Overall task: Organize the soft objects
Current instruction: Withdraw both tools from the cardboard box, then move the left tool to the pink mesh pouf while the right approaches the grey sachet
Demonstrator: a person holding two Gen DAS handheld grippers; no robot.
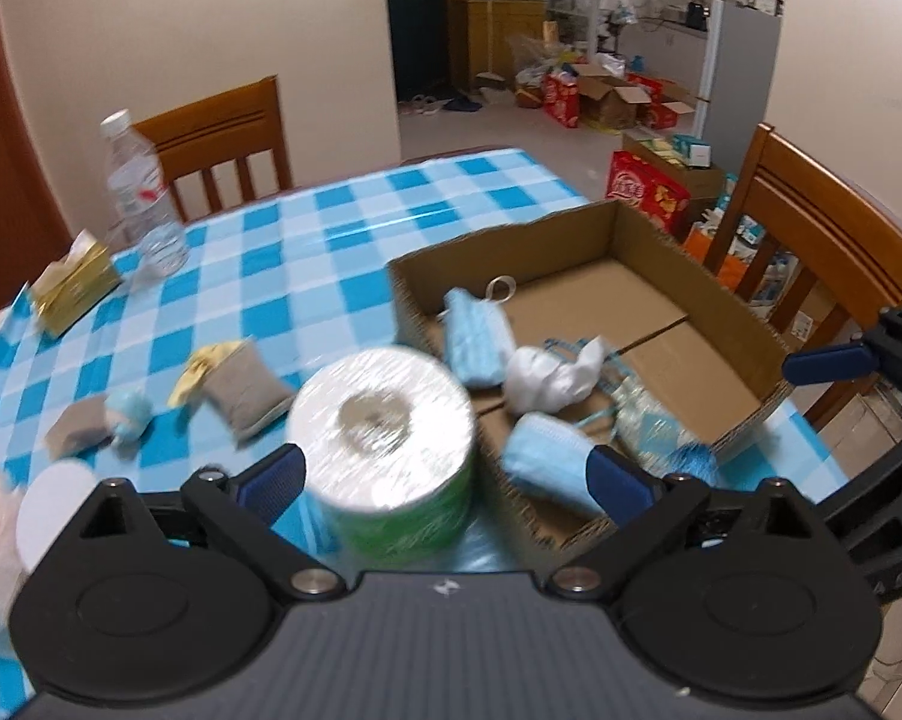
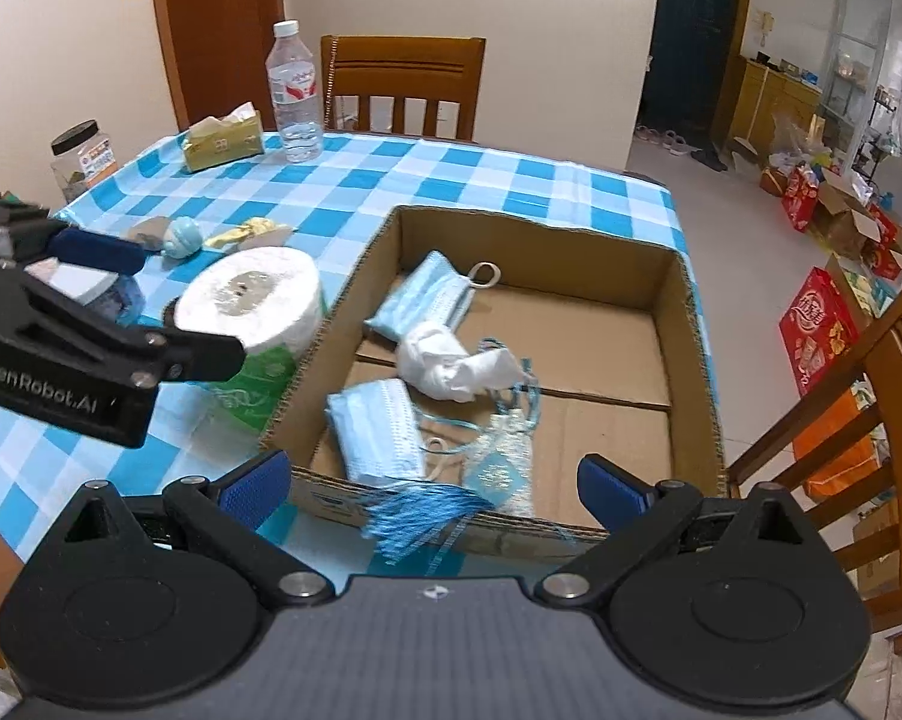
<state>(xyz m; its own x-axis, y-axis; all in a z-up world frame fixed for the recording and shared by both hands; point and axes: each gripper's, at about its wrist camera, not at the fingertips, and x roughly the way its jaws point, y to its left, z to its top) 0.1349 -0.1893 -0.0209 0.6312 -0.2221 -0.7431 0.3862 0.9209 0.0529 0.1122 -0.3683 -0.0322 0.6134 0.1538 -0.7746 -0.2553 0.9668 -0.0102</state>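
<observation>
A wrapped toilet-paper roll (image 1: 385, 450) (image 2: 253, 312) stands on the checked table, just left of the open cardboard box (image 1: 691, 276) (image 2: 685, 324). My left gripper (image 1: 445, 474) is open, with the roll between its fingers but not clamped. The box holds two blue face masks (image 2: 379, 432) (image 2: 427, 294), a white crumpled cloth (image 2: 451, 360) and a blue tasselled pouch (image 2: 499, 468). My right gripper (image 2: 433, 480) is open and empty at the box's near wall. A grey pouch (image 1: 247, 390), a yellow item (image 1: 202, 369) and a small blue soft toy (image 1: 128, 414) (image 2: 182, 236) lie left of the roll.
A water bottle (image 2: 295, 96), a gold tissue pack (image 2: 223, 141) and a clear jar (image 2: 85, 156) stand at the table's far left. Wooden chairs (image 2: 403, 84) (image 2: 859, 420) sit behind and to the right. A white round object (image 1: 49, 510) lies near my left finger.
</observation>
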